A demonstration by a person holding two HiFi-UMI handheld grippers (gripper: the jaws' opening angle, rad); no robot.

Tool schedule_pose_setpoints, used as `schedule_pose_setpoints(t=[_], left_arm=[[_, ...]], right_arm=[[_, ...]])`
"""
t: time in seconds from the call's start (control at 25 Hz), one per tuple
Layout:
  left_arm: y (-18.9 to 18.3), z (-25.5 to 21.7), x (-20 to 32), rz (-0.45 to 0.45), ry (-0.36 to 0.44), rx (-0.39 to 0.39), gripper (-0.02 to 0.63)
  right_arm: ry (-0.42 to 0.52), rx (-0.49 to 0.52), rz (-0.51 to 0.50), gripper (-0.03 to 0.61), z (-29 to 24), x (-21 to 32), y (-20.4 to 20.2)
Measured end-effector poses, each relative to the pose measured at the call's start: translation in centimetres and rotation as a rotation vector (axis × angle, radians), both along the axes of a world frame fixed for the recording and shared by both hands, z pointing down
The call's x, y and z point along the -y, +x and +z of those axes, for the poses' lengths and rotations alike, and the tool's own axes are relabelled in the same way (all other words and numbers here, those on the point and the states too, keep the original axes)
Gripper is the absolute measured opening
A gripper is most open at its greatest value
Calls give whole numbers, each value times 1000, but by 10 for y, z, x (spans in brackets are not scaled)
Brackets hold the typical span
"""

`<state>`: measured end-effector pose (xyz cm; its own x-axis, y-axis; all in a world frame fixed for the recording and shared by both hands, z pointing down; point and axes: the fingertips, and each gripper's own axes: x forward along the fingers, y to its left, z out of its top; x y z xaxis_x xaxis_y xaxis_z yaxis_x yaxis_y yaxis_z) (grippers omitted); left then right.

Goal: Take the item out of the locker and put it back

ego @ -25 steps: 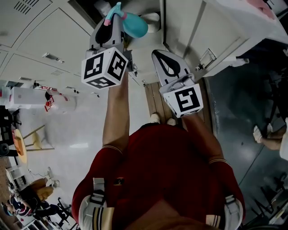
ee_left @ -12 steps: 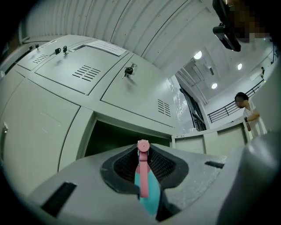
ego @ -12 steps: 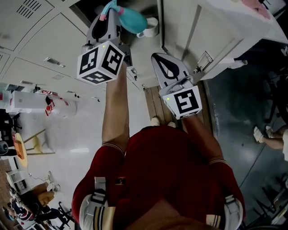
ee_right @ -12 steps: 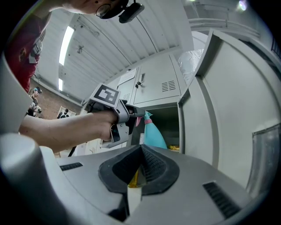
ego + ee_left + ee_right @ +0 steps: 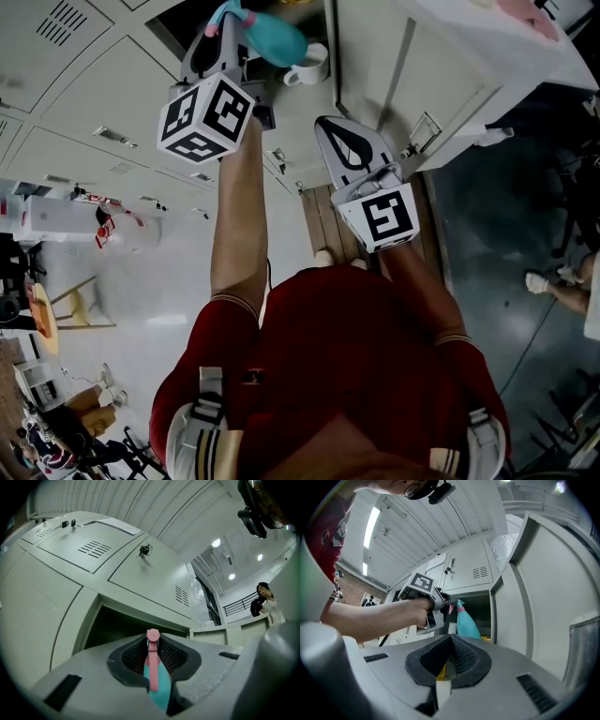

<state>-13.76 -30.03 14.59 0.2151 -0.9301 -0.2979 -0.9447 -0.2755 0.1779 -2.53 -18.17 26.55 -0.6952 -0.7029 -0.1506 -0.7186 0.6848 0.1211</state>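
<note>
- Left tool (image 5: 153, 660) is clenched on the spray bottle (image 5: 158, 688). Its pads pinch the narrow neck under the pink trigger head (image 5: 153, 653). We judge the neck is chosen because it is slim enough for the jaws, and the wider head above keeps the bottle from sliding down.
- Right tool (image 5: 449, 660) has its jaws drawn together on nothing. We hold it nearer our body than the left one, well apart from the bottle. We read it as parked out of the way while one tool carries the load.
- The bottle stands upright in the grip, its teal body below the pads, at the mouth of the open locker compartment (image 5: 480, 606). We cannot tell whether it is inside the sill or just outside it. Nor can we tell whether this is the trip out or the trip back.
- A white mug (image 5: 309, 66) sits on the compartment floor just beside the bottle. We think the bottle is kept raised and to one side so that it clears the mug.
- Something small and yellow (image 5: 487, 638) lies on the same floor. It is too small for us to name.
- The door (image 5: 548, 597) stands swung wide to the right, which leaves the opening free for a straight reach.
- The neighbouring lockers above and to the left are shut.
</note>
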Motion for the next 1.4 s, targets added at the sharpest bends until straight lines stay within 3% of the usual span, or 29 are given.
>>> schedule_pose_setpoints(t=[0.96,1.2,1.4], left_arm=[[-11,-8,50,47,-10,-110,64],[-7,-11,64,64,-8,-104,64],[-4,-13,74,60,-10,-56,64]], right_arm=[[21,-32,22,-3,-2,18,-1],[33,-38,25,-3,-4,24,-3],[38,-45,24,-3,-6,27,-6]])
